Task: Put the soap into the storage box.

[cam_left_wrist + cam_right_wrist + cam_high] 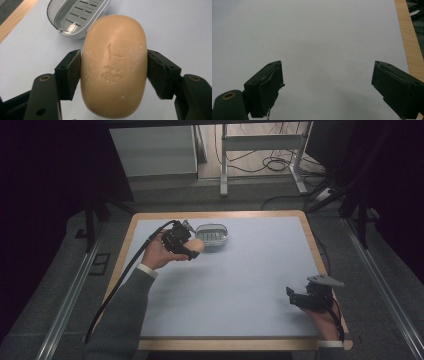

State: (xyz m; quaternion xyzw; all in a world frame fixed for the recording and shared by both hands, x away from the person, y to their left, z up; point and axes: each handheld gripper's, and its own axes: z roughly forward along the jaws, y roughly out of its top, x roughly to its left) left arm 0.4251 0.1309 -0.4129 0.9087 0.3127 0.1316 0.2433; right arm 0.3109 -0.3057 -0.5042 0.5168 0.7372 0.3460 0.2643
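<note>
The left tongs point(113, 75) grip a tan oval bar of soap point(114, 66) across its width, both black jaws pressed flat against its sides (a faint stamped mark shows on its upper face). In the high view the soap point(196, 245) sits near the far left of the pale blue worktop point(250, 270), just beside a grey slotted soap dish point(211, 234). The dish point(75, 17) lies beyond the bar, apart from it. The right tongs point(292, 296) rest near the worktop's near right corner, well apart from the soap; their jaws stand wide with nothing between them point(327, 87).
</note>
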